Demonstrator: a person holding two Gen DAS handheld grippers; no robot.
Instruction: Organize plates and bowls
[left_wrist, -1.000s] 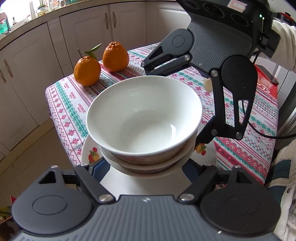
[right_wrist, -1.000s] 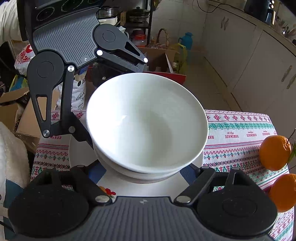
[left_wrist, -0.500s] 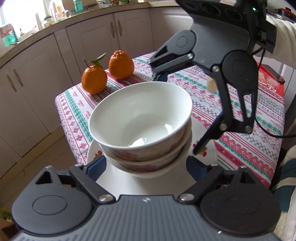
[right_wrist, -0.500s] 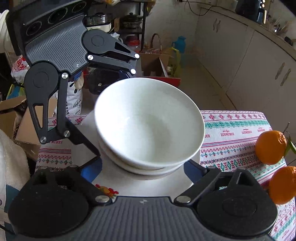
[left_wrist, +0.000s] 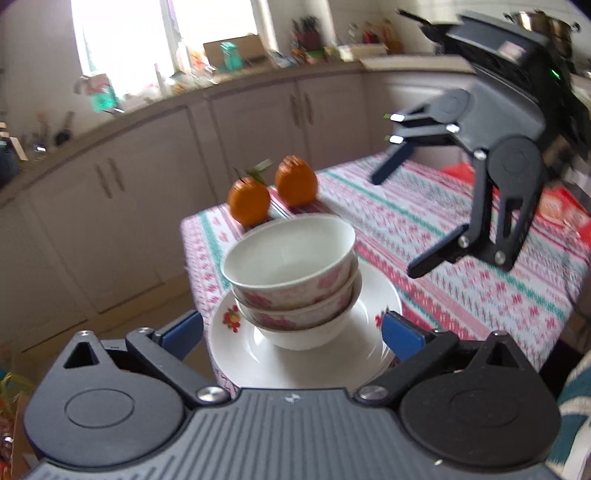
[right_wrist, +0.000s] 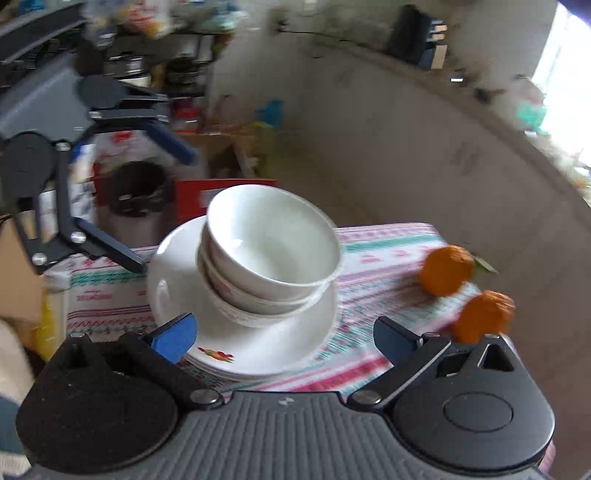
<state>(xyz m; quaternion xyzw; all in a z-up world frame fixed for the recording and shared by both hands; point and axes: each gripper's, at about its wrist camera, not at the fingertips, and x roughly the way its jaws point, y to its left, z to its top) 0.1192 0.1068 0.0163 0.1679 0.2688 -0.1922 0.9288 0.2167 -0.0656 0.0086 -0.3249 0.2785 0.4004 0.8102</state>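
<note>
Blue-tipped and spread as wide as they go, the left gripper (left_wrist: 291, 330) has just been opening, and nothing is between its fingers; the pads touch nothing. The right gripper (right_wrist: 282, 334) has likewise just been opening wide and is empty too.

Just ahead of each pair of tips, between the two tools as they face each other, stands the stack of bowls (left_wrist: 293, 275): three nested white bowls with pink flowers, the top one sitting slightly askew. It rests on the plates (left_wrist: 373, 295), a white pile with fruit prints, which lies close to the near edge of the table (left_wrist: 461, 229) with its striped patterned cloth. Beyond the bowls from the left tool, two oranges (left_wrist: 273, 194) sit near the table's far corner; from the right tool they lie off to the right, well apart from the crockery.

The stacking looks finished, so the risk lies in leaving. A fingertip of either tool, low beside the plate rim, could clip it and push the pile toward the table edge. The upper bowl, seated a little crooked, could slide or rattle off if nudged. The two tools also point at each other across the stack, so a careless swing could knock them together above it.
</note>
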